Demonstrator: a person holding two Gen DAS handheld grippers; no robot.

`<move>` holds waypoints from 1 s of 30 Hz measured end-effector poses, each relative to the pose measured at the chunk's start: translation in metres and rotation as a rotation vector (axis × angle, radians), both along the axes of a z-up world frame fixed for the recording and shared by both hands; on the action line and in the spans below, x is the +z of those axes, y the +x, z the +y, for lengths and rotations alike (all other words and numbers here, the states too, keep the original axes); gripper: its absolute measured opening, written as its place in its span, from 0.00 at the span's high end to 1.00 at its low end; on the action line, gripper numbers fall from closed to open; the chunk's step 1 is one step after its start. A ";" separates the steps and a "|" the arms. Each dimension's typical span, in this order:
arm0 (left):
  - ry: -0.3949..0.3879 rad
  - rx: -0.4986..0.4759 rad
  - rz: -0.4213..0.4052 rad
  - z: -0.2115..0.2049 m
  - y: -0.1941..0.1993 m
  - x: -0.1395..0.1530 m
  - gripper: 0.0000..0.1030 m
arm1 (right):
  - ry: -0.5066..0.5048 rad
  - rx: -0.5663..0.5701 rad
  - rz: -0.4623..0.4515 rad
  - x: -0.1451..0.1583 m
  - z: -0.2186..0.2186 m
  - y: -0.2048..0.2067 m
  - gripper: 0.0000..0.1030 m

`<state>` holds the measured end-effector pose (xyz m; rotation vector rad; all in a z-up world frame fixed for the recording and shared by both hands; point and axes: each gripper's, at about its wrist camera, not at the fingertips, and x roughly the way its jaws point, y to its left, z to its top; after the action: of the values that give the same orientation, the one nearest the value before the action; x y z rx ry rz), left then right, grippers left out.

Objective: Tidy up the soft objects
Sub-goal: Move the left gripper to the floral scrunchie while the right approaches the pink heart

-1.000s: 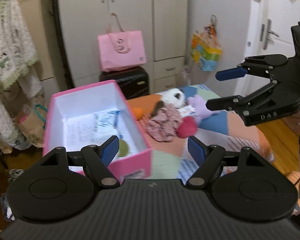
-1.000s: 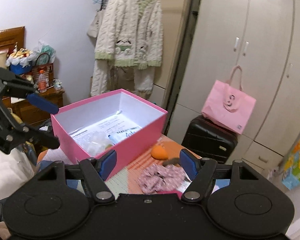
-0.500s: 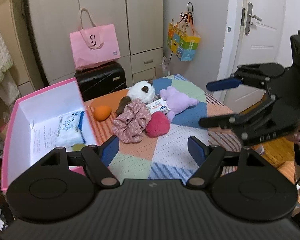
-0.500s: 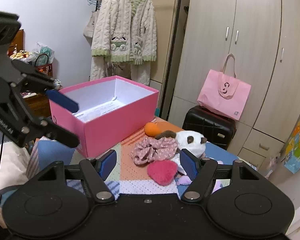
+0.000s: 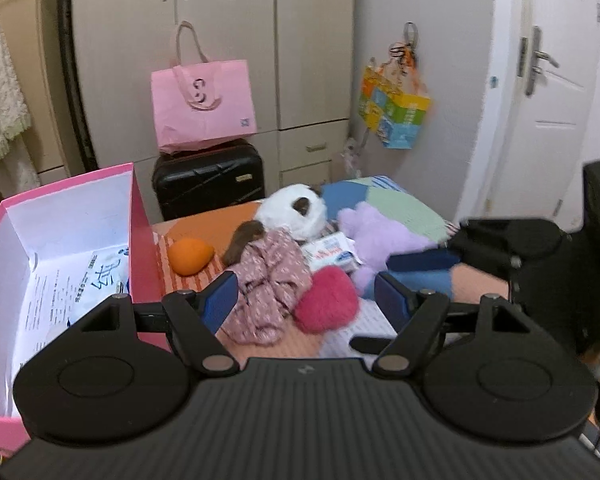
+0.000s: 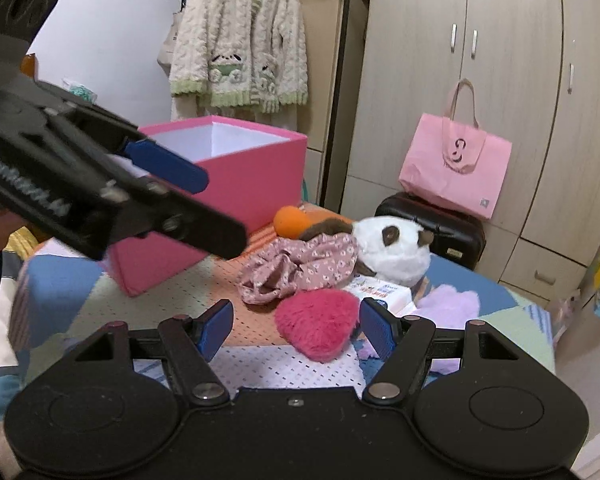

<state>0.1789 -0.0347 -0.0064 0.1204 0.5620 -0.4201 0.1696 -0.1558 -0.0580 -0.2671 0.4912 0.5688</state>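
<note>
On the patchwork cover (image 5: pixel 396 204) lies a heap of soft things: a floral scrunchie (image 5: pixel 272 276), a fluffy red heart (image 5: pixel 326 304), a panda plush (image 5: pixel 296 210), a purple plush (image 5: pixel 380 236), an orange foam egg (image 5: pixel 190 256) and a tissue pack (image 5: pixel 332 252). A pink box (image 5: pixel 132 216) with papers inside stands to their left. My left gripper (image 5: pixel 304 296) is open just short of the scrunchie and heart. My right gripper (image 6: pixel 296 322) is open too, with the heart (image 6: pixel 320 320) close ahead between its fingers, untouched. Each gripper shows side-on in the other's view.
A black suitcase (image 5: pixel 208 178) with a pink tote bag (image 5: pixel 202 104) on top stands behind the bed, against wardrobes. A colourful bag (image 5: pixel 396 116) hangs beside a white door (image 5: pixel 548 120). A fluffy cardigan (image 6: pixel 240 40) hangs beyond the box.
Both grippers have come down and forward toward the heap. The left view has swung from the box onto the toys. Neither pair of jaws has changed its width.
</note>
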 end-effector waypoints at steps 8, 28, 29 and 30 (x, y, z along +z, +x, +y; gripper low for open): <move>-0.014 0.108 0.025 -0.008 0.051 -0.029 0.28 | -0.038 -0.040 0.048 -0.027 0.012 0.028 0.28; -0.062 0.244 0.198 -0.006 0.105 -0.074 0.19 | 0.001 -0.103 0.104 -0.042 0.014 0.052 0.33; -0.064 0.244 0.200 -0.006 0.105 -0.075 0.19 | 0.008 -0.104 0.104 -0.042 0.013 0.052 0.35; -0.061 0.243 0.197 -0.007 0.104 -0.075 0.19 | 0.015 -0.101 0.105 -0.042 0.013 0.052 0.37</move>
<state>0.2829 -0.0415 -0.0809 -0.0487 0.7473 -0.2130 0.2212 -0.1432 -0.0999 -0.1971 0.5986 0.4896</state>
